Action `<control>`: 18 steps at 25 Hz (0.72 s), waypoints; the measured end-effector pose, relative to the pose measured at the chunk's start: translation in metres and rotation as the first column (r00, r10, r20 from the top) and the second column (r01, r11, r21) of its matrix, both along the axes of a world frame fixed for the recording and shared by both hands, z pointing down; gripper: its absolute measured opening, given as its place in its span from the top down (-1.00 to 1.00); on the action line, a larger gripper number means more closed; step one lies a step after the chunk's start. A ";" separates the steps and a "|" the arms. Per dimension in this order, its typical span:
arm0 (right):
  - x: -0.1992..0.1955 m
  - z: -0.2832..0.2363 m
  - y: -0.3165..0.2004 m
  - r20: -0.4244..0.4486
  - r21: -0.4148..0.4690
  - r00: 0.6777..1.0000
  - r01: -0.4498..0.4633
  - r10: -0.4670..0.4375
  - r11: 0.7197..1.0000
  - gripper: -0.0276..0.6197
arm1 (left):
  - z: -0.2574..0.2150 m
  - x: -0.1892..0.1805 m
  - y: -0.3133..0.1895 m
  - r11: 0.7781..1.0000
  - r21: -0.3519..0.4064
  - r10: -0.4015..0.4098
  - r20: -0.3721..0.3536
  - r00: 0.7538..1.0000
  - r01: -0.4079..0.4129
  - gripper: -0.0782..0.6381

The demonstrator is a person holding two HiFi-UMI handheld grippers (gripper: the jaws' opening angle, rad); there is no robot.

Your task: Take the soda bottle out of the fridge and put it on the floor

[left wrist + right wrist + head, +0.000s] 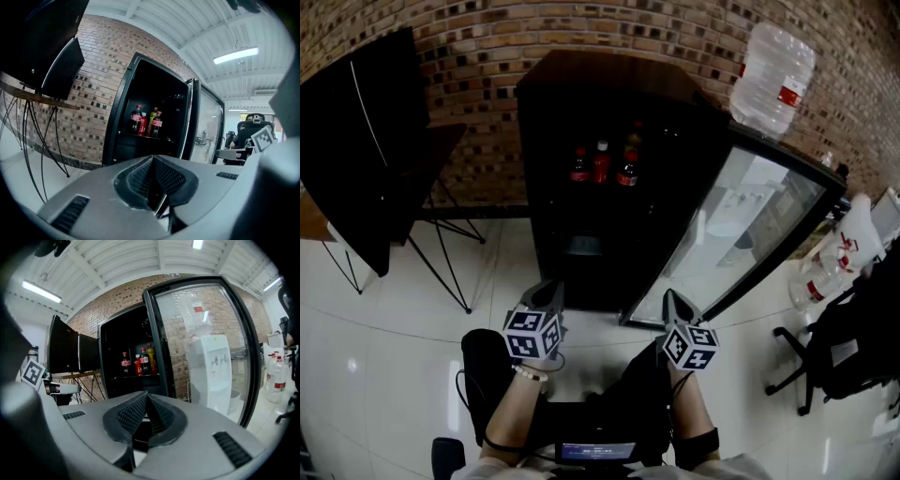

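With left claw [547,295] and right claw [677,305] both pressed together and empty, reaching in unopened could topple the clustered soda bottles [602,167] in the fridge [546,197].

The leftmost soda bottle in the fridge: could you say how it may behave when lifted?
The leftmost soda bottle looks dark through most of its height, so it is probably full and heavy for its size. It stands tall and narrow, close beside another bottle, so a sideways nudge may tip it against that one.

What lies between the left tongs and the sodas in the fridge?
Only bare floor and the fridge's open front lie between the left tongs and the sodas; the head view shows it.
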State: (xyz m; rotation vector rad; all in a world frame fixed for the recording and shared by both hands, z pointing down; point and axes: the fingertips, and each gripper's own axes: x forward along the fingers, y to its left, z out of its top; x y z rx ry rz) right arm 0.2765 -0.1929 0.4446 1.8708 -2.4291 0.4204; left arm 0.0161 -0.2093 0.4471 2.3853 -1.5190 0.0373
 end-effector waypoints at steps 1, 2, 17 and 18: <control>-0.002 0.001 0.001 0.004 0.001 1.000 0.001 -0.001 1.000 0.87 | 0.000 -0.002 0.000 1.000 0.001 0.000 0.002 1.000 0.000 0.78; -0.003 0.001 0.001 0.009 0.002 1.000 0.002 -0.002 1.000 0.87 | -0.001 -0.003 0.001 1.000 0.001 0.000 0.003 1.000 0.000 0.78; -0.044 -0.013 -0.014 0.000 0.022 1.000 0.023 -0.023 0.999 0.61 | -0.008 -0.026 0.010 1.000 0.015 0.015 -0.028 1.000 -0.015 0.78; -0.051 -0.019 -0.021 -0.013 0.025 0.999 0.039 -0.039 0.999 0.55 | -0.007 -0.028 0.011 1.000 0.014 0.015 -0.035 0.999 -0.014 0.78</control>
